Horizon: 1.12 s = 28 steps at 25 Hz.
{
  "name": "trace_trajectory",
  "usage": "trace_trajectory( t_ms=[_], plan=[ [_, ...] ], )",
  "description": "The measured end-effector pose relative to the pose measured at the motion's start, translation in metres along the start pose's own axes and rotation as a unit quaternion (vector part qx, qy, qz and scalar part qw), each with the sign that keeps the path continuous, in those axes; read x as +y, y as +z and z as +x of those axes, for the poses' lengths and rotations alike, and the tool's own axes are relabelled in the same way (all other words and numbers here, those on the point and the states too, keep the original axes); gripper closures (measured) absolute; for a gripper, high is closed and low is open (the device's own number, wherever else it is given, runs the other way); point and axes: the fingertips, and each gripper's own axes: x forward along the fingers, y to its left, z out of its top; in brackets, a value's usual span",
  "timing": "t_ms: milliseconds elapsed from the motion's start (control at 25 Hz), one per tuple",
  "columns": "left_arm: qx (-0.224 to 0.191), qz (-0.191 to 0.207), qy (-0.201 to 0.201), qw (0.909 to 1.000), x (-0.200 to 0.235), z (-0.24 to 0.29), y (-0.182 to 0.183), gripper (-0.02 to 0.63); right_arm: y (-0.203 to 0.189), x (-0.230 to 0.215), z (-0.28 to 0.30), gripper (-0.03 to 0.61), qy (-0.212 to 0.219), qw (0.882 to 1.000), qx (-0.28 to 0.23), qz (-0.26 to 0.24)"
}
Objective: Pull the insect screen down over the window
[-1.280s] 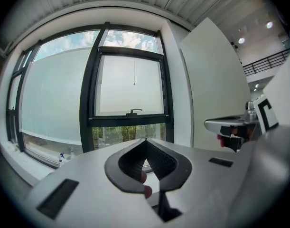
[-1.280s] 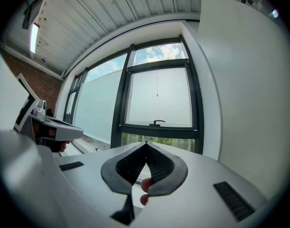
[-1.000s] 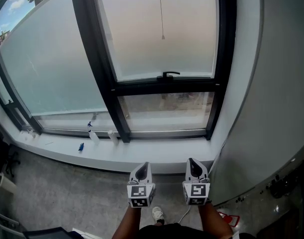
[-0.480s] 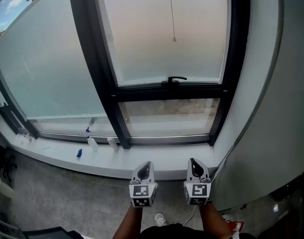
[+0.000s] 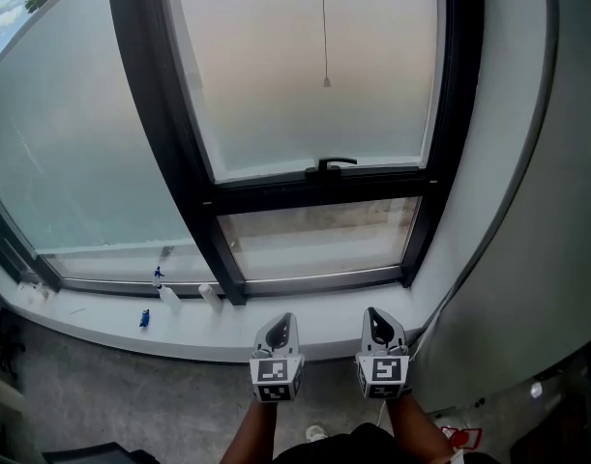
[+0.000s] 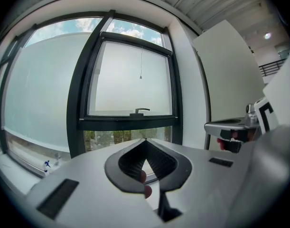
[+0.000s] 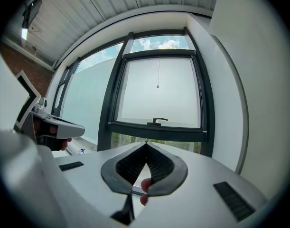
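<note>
In front of the window sill (image 5: 218,319), I am holding my left tongs (image 5: 282,319) and right tongs (image 5: 373,313) side by side, both clenched on nothing, pointing at the window (image 5: 314,187). The pull cord (image 5: 323,27) is hanging down the frosted upper pane, ending above the black handle (image 5: 330,165), well apart from both tongs

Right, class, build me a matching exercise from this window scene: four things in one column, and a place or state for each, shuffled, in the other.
Column one:
1 pull cord
2 window handle
3 small blue item
4 left gripper

Column two:
A lying on the windowsill
B jaws shut, holding nothing
C hanging in front of the upper pane
D sitting on the dark crossbar

Pairs: 1-C, 2-D, 3-A, 4-B.
</note>
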Motion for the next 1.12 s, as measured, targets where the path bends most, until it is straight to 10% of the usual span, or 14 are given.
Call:
trace_trajectory(
  t_ms=[1120],
  plan=[
    [0.010, 0.031, 0.022, 0.9992, 0.031, 0.171, 0.042, 0.611, 0.025, -0.066, 0.180, 0.575, 0.040, 0.999, -0.033, -0.002]
  ],
)
